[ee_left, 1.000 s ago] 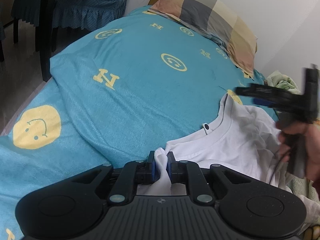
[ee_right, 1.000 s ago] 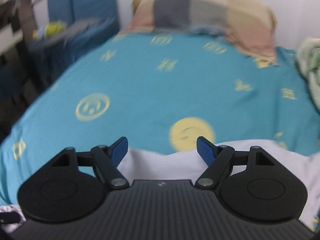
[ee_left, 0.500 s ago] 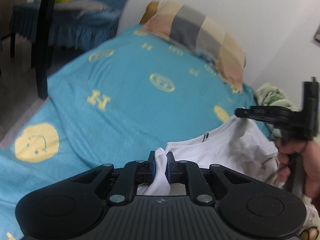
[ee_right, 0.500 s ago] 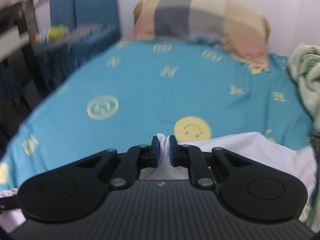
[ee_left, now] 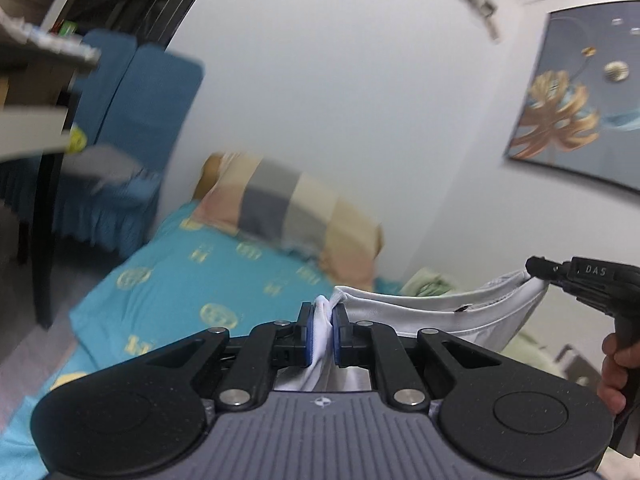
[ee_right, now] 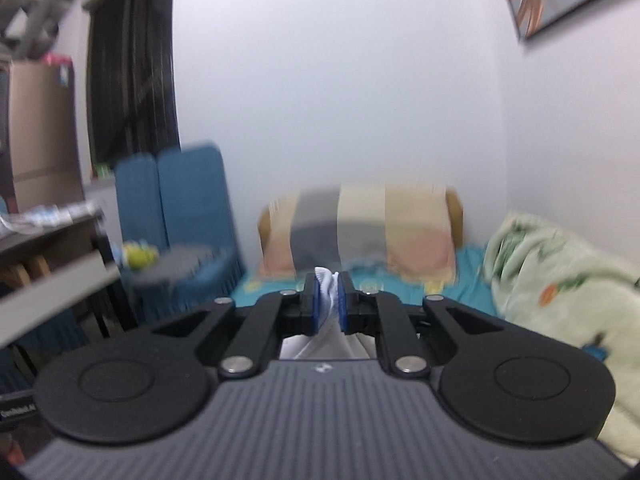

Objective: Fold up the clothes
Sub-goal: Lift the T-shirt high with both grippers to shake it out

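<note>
Above teal bed (ee_left: 192, 280), both claws (left (ee_left: 324, 322), right (ee_right: 329, 300)) pinching white shirt (ee_left: 420, 312), checkered pillow (ee_left: 288, 208) beyond

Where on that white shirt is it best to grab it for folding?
Probably at its top edge, one shoulder per side, coming from above. The left tongs and right tongs pinch the white shirt there, so its neckline stretches between them and the body hangs.
</note>
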Motion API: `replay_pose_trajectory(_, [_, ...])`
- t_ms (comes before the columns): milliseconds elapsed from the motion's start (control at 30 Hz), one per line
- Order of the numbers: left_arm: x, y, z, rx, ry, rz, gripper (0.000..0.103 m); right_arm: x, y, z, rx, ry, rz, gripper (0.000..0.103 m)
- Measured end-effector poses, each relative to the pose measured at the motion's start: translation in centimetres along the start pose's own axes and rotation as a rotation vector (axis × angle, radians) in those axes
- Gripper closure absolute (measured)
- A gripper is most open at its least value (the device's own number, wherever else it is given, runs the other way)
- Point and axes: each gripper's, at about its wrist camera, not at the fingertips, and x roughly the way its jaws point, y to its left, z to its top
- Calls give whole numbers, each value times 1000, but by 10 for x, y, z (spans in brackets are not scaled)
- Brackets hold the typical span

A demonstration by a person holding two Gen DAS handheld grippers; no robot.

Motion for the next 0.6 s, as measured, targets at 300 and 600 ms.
replay_pose_trajectory(300, [-131, -109, 106, 166, -249, -33, 94, -131, 16, 97, 19, -268, 53, 91])
replay_pose_trajectory(600, [-261, -213, 185, 305, -445, -39, 94, -242, 37, 179, -7, -475, 99, 91])
